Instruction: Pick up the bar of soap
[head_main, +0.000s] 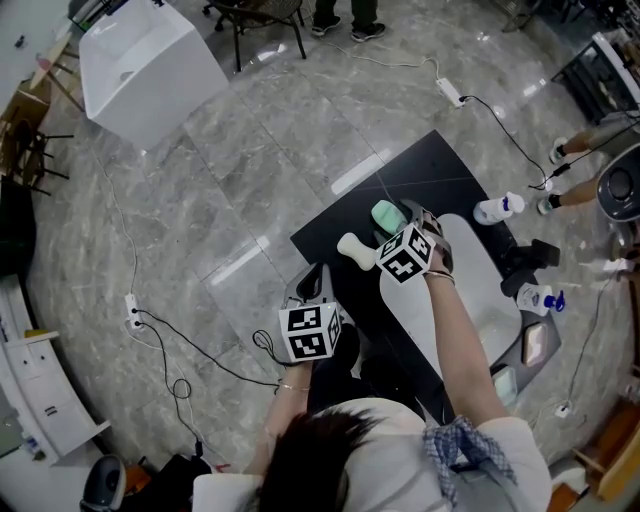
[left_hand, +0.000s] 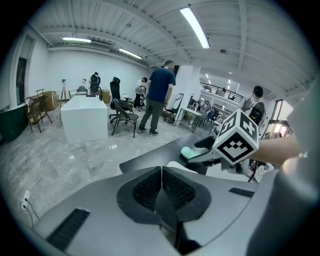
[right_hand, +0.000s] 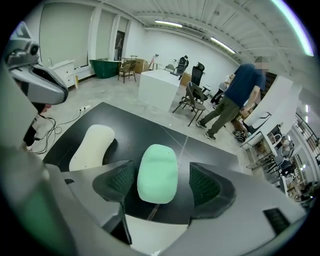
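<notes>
Grey marble floor (head_main: 200, 200) fills most of your head view, and one black table (head_main: 440, 165) slants from the centre toward 4 o'clock. On it lies one bar of soap (head_main: 388, 214), a pale mint green rounded oval, flat on the table just off centre at 2 o'clock. One cream bone-shaped piece (head_main: 356, 249) lies near the soap's 7 o'clock. Two white spray bottles (head_main: 505, 207) with blue tops stand out at 3 o'clock, and one white block (head_main: 150, 70) stands at 11 o'clock. Your right tongs (head_main: 396, 222) reach over the soap. Your left tongs (head_main: 308, 288) hang at 6 o'clock over the table's near edge. From up here you cannot read either jaw gap.

Your left gripper view settles one of them: those jaws are pressed together with nothing between. At 1 o'clock the soap is only a green sliver beside the right tongs' marker cube (left_hand: 235, 142). One person (left_hand: 159, 97) in a dark blue shirt stands at 12 o'clock, back turned.

Your right gripper view alone gives the soap's whole outline, smooth and matte. The jaws stand apart with the soap on the table between them. The left pad is just beside it and the right pad shows a clear gap. The cream piece lies at 9 o'clock, apart from the soap.
</notes>
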